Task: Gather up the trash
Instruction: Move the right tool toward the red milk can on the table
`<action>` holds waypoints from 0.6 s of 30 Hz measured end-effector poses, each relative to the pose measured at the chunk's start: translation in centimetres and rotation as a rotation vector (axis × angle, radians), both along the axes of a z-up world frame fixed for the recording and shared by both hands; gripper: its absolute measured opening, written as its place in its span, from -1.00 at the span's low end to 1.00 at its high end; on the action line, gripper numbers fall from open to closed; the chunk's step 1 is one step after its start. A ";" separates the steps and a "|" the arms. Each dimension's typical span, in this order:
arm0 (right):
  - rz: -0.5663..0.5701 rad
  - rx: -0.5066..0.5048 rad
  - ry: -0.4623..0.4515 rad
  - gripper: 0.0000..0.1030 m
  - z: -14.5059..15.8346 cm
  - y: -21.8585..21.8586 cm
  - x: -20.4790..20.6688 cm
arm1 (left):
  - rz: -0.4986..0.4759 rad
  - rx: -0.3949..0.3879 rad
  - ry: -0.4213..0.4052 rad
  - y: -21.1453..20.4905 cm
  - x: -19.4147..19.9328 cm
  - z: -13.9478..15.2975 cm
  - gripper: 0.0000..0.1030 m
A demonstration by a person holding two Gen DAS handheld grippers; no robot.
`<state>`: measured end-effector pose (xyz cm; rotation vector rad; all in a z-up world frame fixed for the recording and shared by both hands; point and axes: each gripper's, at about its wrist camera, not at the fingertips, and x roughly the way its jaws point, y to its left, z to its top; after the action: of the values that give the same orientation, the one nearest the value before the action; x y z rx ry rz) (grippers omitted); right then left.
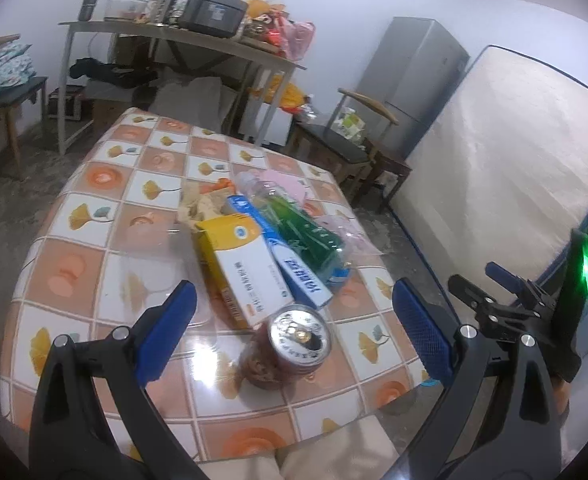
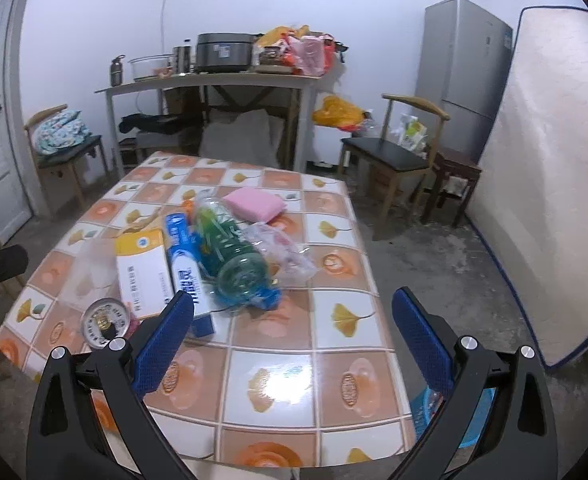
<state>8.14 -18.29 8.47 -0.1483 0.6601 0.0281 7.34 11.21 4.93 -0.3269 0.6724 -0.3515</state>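
A pile of trash lies on the tiled table (image 2: 294,380). It holds a red can (image 1: 299,340) standing upright, a yellow-and-white carton (image 1: 238,264), a long blue box (image 1: 290,264), a green plastic bottle (image 1: 305,236) on its side, a clear bag (image 1: 345,228) and a pink sponge (image 1: 286,184). My left gripper (image 1: 294,288) is open above the can, fingers either side of it, not touching. My right gripper (image 2: 294,294) is open over bare table, right of the blue box (image 2: 188,272) and near the bottle (image 2: 234,252). The can (image 2: 106,322) sits to its left.
A clear plastic lid (image 1: 154,276) lies left of the carton. A blue basin (image 2: 469,416) sits on the floor under the table's right corner. A chair (image 2: 393,156), a fridge (image 2: 461,72), a leaning mattress (image 2: 553,160) and a cluttered shelf table (image 2: 214,80) stand behind.
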 end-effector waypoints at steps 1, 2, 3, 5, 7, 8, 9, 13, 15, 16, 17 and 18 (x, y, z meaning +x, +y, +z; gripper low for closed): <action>0.005 0.010 -0.004 0.87 -0.1 -0.2 -0.1 | 0.009 0.006 0.001 0.2 -0.1 -0.1 0.83; 0.008 0.016 -0.007 0.87 -0.2 -0.4 -0.2 | 0.022 0.016 0.000 0.4 -0.2 -0.2 0.83; 0.011 0.021 -0.009 0.87 -0.4 -0.7 -0.3 | 0.034 0.023 -0.001 0.6 -0.3 -0.3 0.83; 0.021 0.033 -0.005 0.87 -0.9 -1.3 -0.5 | 0.054 0.033 0.003 1.1 -0.5 -0.5 0.83; 0.036 0.045 -0.010 0.87 -1.3 -1.9 -0.8 | 0.070 0.043 0.006 1.6 -0.7 -1.0 0.83; 0.042 0.048 -0.013 0.87 -1.5 -2.0 -0.9 | 0.076 0.049 0.007 1.7 -0.8 -1.2 0.83; 0.050 0.051 -0.011 0.87 -1.7 -2.0 -0.9 | 0.080 0.053 0.009 1.9 -0.7 -1.5 0.83; 0.104 0.077 0.026 0.87 -2.8 -1.4 -0.7 | 0.071 0.038 0.032 2.7 -0.5 -3.1 0.83; 0.132 0.085 0.049 0.87 -3.3 -0.9 -0.5 | 0.064 0.030 0.034 3.0 -0.3 -3.7 0.83; 0.147 0.089 0.059 0.87 -3.6 -0.6 -0.5 | 0.060 0.029 0.033 3.1 -0.2 -3.8 0.83; 0.157 0.093 0.064 0.87 -3.8 -0.3 -0.4 | 0.055 0.031 0.030 3.2 -0.2 -4.1 0.83; 0.169 0.097 0.072 0.87 -4.1 0.1 -0.4 | 0.051 0.033 0.027 3.2 -0.2 -4.2 0.83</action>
<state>7.78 -18.15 4.39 -0.1097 0.7154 0.2289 7.17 14.39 0.71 -0.3170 0.6943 -0.2871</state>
